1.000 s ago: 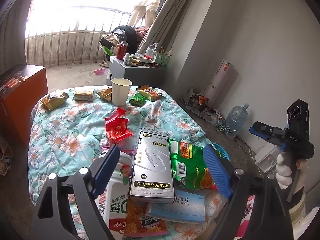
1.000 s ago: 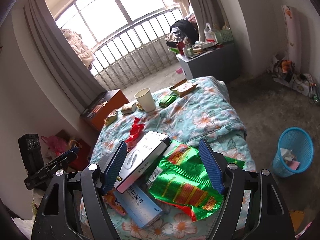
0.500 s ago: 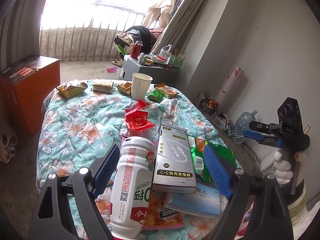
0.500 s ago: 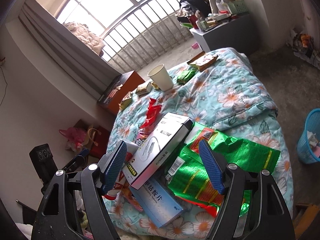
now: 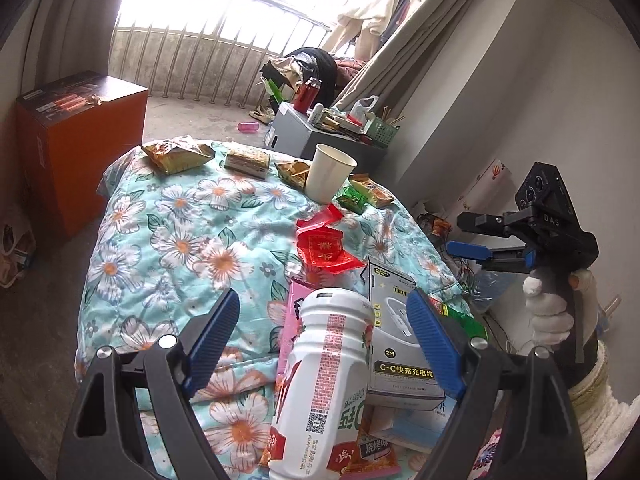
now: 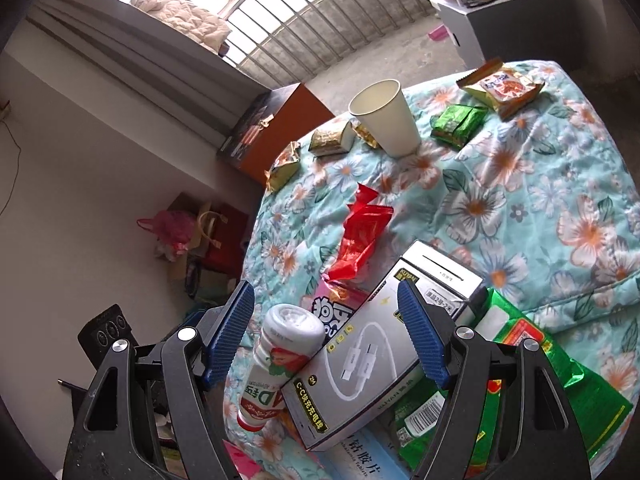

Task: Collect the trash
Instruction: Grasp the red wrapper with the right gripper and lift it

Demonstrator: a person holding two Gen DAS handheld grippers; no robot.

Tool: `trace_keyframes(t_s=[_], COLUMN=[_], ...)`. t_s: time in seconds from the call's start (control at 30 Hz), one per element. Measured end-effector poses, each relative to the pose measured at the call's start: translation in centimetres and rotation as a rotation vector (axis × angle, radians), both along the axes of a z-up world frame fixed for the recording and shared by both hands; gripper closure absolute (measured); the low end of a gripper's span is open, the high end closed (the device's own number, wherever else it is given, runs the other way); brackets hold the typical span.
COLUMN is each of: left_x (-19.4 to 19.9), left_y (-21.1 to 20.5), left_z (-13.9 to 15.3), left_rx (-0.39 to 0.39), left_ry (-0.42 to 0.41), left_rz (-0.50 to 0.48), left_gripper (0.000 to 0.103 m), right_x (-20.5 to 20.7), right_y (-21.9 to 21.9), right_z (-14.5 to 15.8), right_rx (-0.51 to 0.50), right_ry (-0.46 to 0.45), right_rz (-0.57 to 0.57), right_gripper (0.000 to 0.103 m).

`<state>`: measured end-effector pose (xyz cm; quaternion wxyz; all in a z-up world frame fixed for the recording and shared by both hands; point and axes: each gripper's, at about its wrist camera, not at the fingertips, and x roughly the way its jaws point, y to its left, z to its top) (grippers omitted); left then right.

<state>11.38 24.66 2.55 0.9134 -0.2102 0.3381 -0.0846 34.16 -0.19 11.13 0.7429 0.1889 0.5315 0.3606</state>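
Trash is piled at the near end of a floral-quilted table [image 5: 180, 240]. A white drink bottle [image 5: 328, 380] lies between the spread fingers of my left gripper [image 5: 324, 336], which is open and not pressing on it. To its right a grey cable box [image 5: 400, 352] rests on the pile. My right gripper [image 6: 328, 334] is open above that cable box [image 6: 372, 356], with the bottle [image 6: 280, 356] on its left and a green snack bag [image 6: 520, 360] on its right. In the left wrist view a white-gloved hand [image 5: 548, 312] holds the right gripper [image 5: 456, 232] beyond the table's right edge.
A paper cup [image 5: 328, 176], a red wrapper [image 5: 324, 248] and several snack packets lie further back on the quilt. An orange box [image 5: 76, 140] stands on the floor at the left. A grey cabinet [image 5: 304, 136] with clutter stands behind the table.
My left gripper has shifted left and lower, so the bottle now lies between its fingers. My right gripper has swung left from the green bag to over the cable box; the blue bin has left view.
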Motion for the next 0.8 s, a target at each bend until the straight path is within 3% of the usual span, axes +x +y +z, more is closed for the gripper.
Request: trace_keyframes(t_s=[0.23,0.37,0.5,0.6,0.67,0.8], left_x=[0.4,0.0,-0.5,-0.9,-1.1,-1.3], left_y=[2.1,2.6,2.8,2.8,2.7,2.3], left_z=[-1.9,-2.7,-3.4,-3.7,-3.7,-3.7], left_rx=[-0.071,-0.093,-0.109,-0.123,-0.125,-0.130], left_ry=[0.017,0.011,0.008,-0.001,-0.006,-0.015], left_rz=[0.020,0.014,-0.003,-0.025,-0.034,-0.049], left_gripper=[0.020,0.020,0.020,0.020,0.020,0.020], right_x=[6.1,8.3,9.7,9.8,9.6,9.1], right_y=[6.4,8.1,8.7,9.0,9.0,9.9], right_z=[-4.7,-7.7,-9.8,-10.1,-9.9,-9.2], right_rx=[-0.148,-0.245,-0.279,-0.291,-0.300,-0.321], right_ry=[0.141,0.192,0.249,0.240,0.222,0.177], right_rz=[0.066,0.069,0.066,0.073,0.082,0.104], right_gripper=[0.034,0.036,0.041,0.049,0.062,0.072])
